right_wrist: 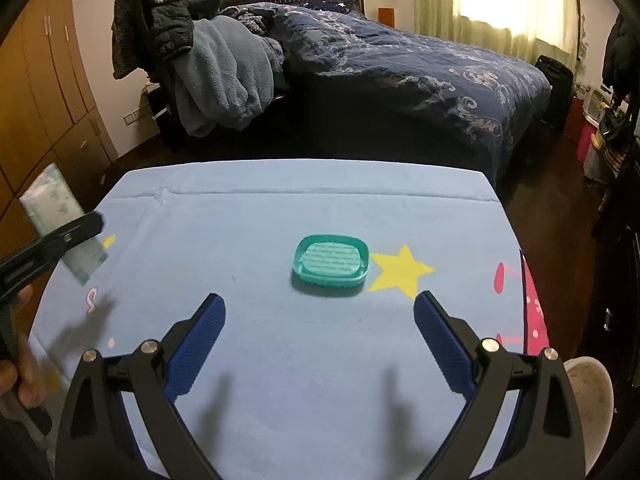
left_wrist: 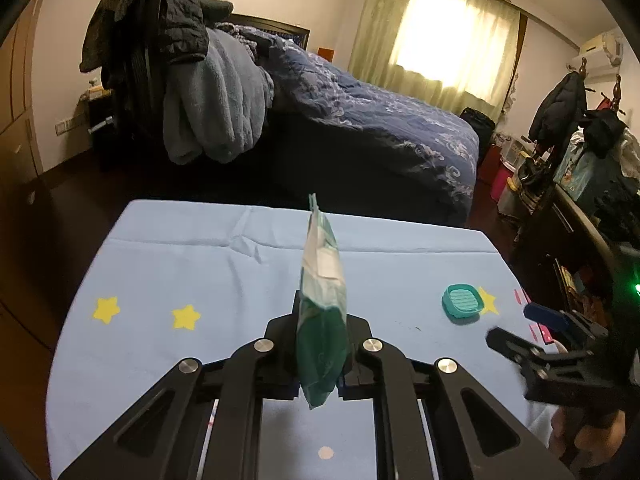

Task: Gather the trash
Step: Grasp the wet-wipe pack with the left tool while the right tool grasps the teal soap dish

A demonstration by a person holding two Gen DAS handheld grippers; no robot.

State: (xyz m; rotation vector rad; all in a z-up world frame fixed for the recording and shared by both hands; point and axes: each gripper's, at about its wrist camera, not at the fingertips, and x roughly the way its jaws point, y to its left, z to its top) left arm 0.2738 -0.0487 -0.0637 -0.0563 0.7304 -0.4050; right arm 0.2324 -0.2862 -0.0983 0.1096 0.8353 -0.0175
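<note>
My left gripper (left_wrist: 320, 344) is shut on a green and white tissue pack (left_wrist: 322, 300), held edge-on above the light blue table cloth (left_wrist: 200, 264). The pack also shows at the left edge of the right wrist view (right_wrist: 60, 216), clamped in the left gripper (right_wrist: 86, 228). A teal soap dish (right_wrist: 331, 261) lies on the cloth beside a yellow star; it also shows in the left wrist view (left_wrist: 463, 302). My right gripper (right_wrist: 320, 320) is open and empty, its blue pads (right_wrist: 200, 340) a little short of the dish. It shows at the right of the left wrist view (left_wrist: 516, 330).
A bed with a dark blue quilt (right_wrist: 420, 64) stands behind the table. A chair piled with coats and a grey-blue blanket (right_wrist: 216, 72) stands at the back left. Cluttered shelves (left_wrist: 580, 184) line the right. A wooden wardrobe (right_wrist: 44, 92) is at the left.
</note>
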